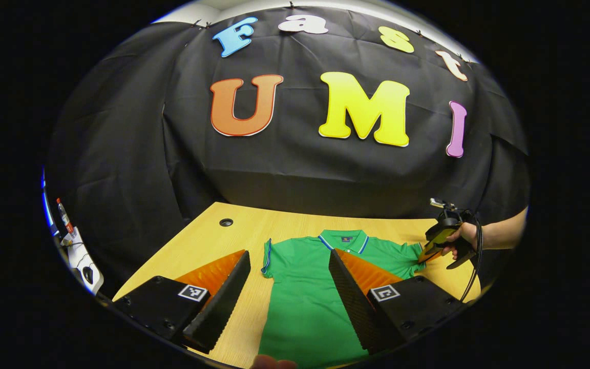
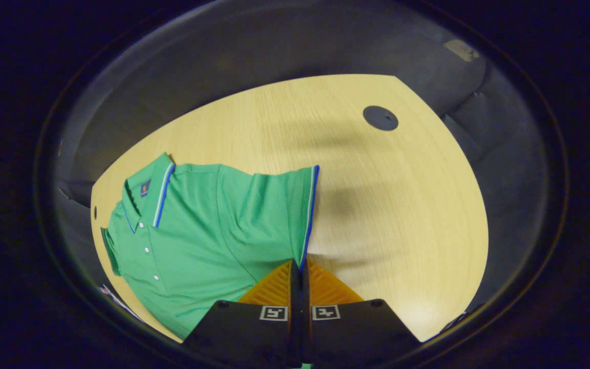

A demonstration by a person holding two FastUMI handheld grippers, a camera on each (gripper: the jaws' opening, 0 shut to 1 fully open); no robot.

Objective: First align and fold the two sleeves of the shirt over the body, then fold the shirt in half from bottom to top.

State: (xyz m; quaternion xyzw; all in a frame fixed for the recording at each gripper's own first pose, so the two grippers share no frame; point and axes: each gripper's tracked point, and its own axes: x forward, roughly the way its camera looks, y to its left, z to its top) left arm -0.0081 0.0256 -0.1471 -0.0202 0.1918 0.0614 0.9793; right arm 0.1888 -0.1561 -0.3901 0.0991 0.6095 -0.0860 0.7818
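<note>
Wooden table (image 2: 402,205), black cloth wall behind; green shirt (image 2: 197,230) flat. Left gripper (image 1: 290,279) jaws wide, empty; right gripper (image 2: 299,266) pinches sleeve hem (image 2: 309,215).

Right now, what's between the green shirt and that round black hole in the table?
Only bare wood. In the right gripper view, nothing sits on the table between the shirt and the hole.

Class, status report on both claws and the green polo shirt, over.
Left claw open above green polo shirt. Right claw shut on blue-trimmed sleeve hem. Shirt flat on light wooden table, sleeves unfolded. Nothing in the way.
</note>
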